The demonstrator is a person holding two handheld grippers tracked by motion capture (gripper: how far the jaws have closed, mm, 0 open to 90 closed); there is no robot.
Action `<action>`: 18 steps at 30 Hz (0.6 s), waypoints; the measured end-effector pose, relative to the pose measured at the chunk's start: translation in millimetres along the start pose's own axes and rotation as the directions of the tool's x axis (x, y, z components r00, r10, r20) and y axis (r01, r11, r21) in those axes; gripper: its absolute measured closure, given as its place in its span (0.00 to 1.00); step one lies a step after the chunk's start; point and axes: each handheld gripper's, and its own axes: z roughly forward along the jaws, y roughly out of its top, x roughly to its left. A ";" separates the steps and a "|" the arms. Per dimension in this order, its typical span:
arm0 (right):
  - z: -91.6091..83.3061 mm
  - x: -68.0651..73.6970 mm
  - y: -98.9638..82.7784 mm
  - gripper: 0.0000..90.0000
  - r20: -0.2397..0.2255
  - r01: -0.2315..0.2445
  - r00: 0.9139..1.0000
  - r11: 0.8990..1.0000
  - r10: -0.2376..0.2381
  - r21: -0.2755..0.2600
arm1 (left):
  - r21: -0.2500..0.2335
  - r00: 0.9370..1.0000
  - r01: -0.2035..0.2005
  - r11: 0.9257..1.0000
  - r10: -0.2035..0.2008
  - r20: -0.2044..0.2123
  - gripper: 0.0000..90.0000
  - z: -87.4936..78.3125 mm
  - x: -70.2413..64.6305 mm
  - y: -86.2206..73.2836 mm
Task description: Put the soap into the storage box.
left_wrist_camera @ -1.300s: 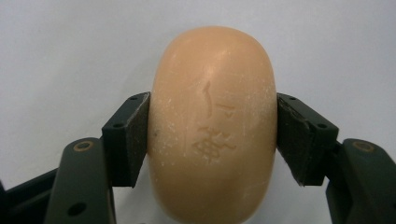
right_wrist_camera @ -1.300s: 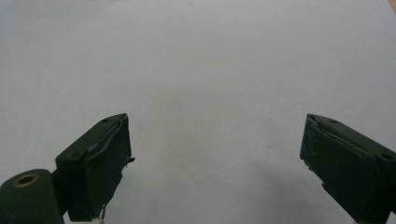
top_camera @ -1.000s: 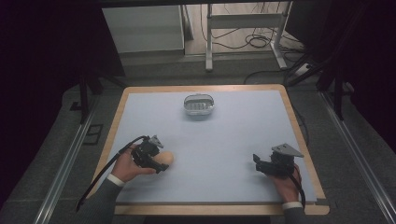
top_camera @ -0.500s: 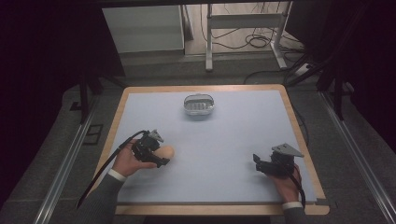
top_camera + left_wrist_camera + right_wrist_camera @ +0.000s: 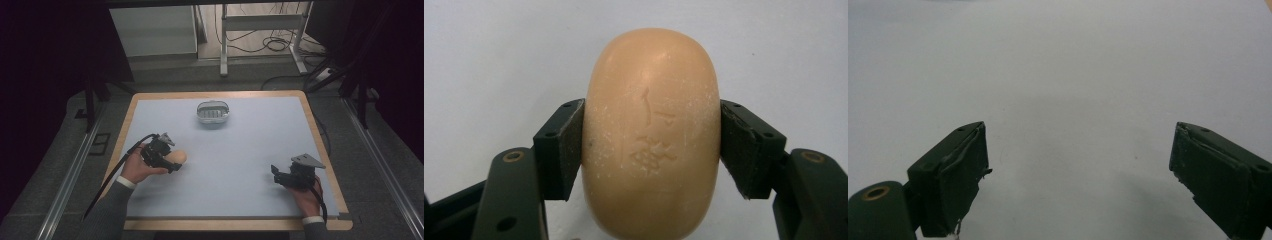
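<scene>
A tan oval bar of soap [image 5: 180, 157] with stamped characters sits between the jaws of my left gripper [image 5: 173, 161], which is shut on it at the table's left side. In the left gripper view both black pads [image 5: 566, 145] press on the flanks of the soap [image 5: 651, 100], with the pale table surface behind it. My right gripper [image 5: 276, 175] rests near the front right of the table. It is open, and in the right gripper view [image 5: 1078, 165] nothing lies between its jaws, just bare table.
A small metal dish [image 5: 200, 111] stands at the far middle of the pale blue table top [image 5: 250, 135], which has a wooden border. Beyond the far edge are floor cables and a white frame's legs.
The left hand has shifted slightly away from the front edge with the soap in its grip. The right hand has kept still.
</scene>
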 end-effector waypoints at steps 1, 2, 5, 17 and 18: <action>0.0 0.0 0.0 0.10 0.000 0.000 1.000 1.000 0.000 0.000 | -0.005 1.000 0.000 1.000 0.000 0.001 0.36 -0.8 0.8 1.4; 0.1 -0.1 0.0 0.10 0.000 0.001 1.000 1.000 -0.001 0.000 | -0.007 1.000 -0.001 1.000 0.001 0.003 0.36 -1.0 1.4 2.2; 0.1 0.1 0.0 0.10 0.001 0.000 1.000 1.000 0.000 0.000 | -0.010 1.000 0.002 1.000 -0.002 0.001 0.36 -1.2 2.7 4.3; 0.2 0.0 0.0 0.10 0.001 0.002 1.000 1.000 -0.002 0.001 | -0.014 1.000 0.006 1.000 -0.006 0.000 0.36 -1.4 8.7 8.8; 0.2 0.0 0.0 0.10 0.001 0.002 1.000 1.000 -0.002 0.001 | -0.016 1.000 0.006 1.000 -0.006 -0.001 0.36 -1.9 9.8 9.6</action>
